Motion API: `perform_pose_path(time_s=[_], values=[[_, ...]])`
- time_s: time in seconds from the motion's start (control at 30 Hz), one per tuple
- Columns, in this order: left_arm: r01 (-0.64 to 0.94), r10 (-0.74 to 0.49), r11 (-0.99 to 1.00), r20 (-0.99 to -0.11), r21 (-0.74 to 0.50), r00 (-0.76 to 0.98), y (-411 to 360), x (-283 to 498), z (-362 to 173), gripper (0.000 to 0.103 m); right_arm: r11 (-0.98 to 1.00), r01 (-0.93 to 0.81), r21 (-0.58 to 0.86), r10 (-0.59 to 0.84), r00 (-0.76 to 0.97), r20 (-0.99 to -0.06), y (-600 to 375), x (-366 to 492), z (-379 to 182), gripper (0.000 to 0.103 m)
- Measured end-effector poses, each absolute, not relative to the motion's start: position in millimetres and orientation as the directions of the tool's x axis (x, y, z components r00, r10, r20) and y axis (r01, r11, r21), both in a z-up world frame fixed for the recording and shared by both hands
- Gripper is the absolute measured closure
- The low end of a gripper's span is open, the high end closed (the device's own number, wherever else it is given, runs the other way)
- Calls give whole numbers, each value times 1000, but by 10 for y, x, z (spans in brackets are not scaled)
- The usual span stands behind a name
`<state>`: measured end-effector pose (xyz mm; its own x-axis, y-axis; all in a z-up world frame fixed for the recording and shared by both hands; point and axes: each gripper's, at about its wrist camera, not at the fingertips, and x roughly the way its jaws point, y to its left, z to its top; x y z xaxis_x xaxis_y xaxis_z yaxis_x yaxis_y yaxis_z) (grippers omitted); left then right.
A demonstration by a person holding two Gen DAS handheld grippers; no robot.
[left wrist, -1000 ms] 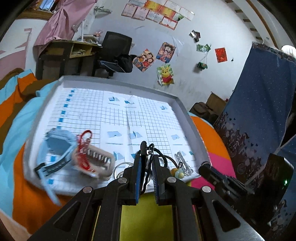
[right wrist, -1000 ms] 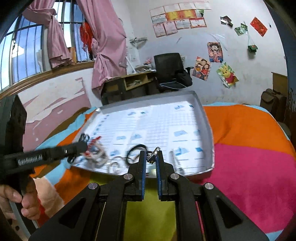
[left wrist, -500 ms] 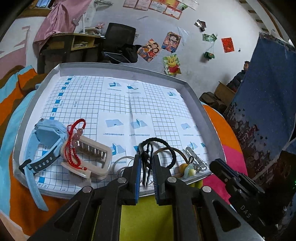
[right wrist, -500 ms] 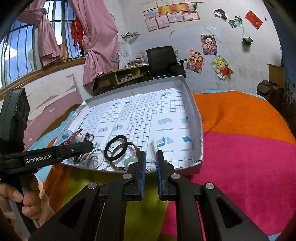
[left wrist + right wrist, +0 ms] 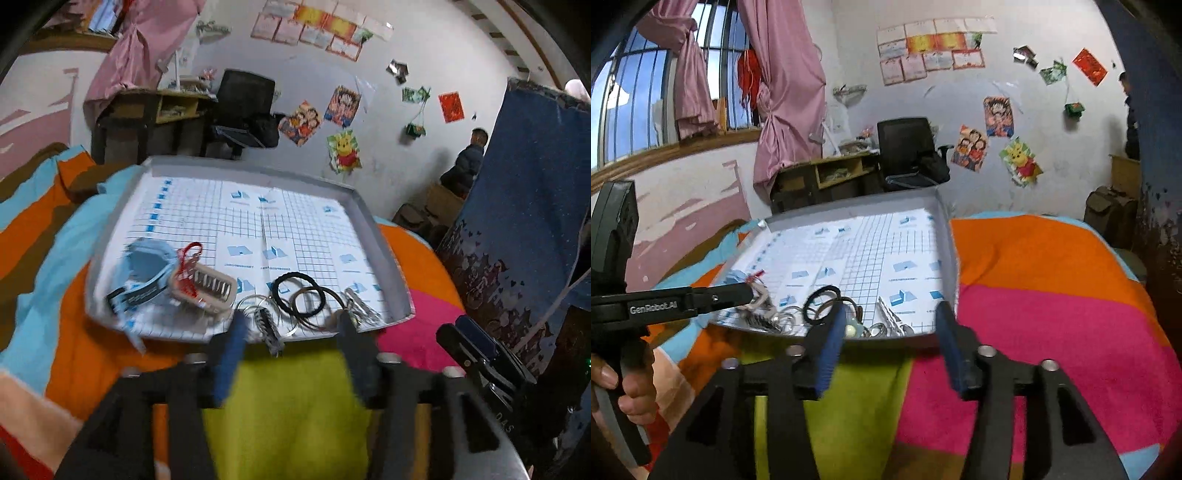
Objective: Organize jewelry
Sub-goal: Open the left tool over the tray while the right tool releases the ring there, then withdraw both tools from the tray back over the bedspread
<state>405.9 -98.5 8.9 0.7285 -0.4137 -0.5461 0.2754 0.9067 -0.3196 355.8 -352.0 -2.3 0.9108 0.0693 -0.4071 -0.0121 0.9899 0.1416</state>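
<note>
Two hand-held grippers hover over the near edge of a shallow grey tray [image 5: 384, 254] lined with grid paper and resting on a bed with a striped blanket [image 5: 1052, 295]. The left gripper [image 5: 291, 328] and the right gripper [image 5: 890, 321] both have their fingers apart and opening, with nothing between them.

The jewelry lies in a loose cluster along the tray's near rim, just ahead of both pairs of fingers. Ahead of the left fingers sit a black hair tie [image 5: 293, 291] overlapping a brown hair tie [image 5: 319, 301], both probably soft and light, likely to deform under a pinch; a grip across a single strand of the loop seems best. Thin metal rings [image 5: 253, 304] beside them look stiff, slippery and flat against the paper, so an edge grip may skid. Silver hair clips [image 5: 360, 308] to the right of the ties appear rigid and narrow, best taken across their width. Further left, a beige comb-like clip [image 5: 207, 290] carries a red beaded cord [image 5: 186, 266], which could snag, and touches a pale blue watch [image 5: 146, 275] with a flexible strap. A small pale bead piece [image 5: 851, 329] lies beside the right gripper's left finger and looks fragile.
</note>
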Motion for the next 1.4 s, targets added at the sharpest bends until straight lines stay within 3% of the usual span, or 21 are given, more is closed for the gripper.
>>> perform_pose_path(time_s=[0.13, 0.27, 0.5, 1.4], values=[[253, -378, 919, -495, -303, 782, -802, 3597, 211, 22, 995, -23, 99, 61, 916, -395, -3469, 3268, 128, 46], [223, -304, 948, -437, -227, 846, -656, 3125, 277, 4, 995, -26, 98, 61, 924, -378, -3420, 2870, 231, 28], [163, -214, 974, -384, -160, 898, -439, 2590, 290, 1, 995, -55, 87, 84, 921, -381, -3249, 2354, 289, 12], [107, -141, 989, -424, -102, 895, -300, 2338, 1, 1, 993, -91, 75, 116, 876, -467, -2999, 2164, 19, 12]])
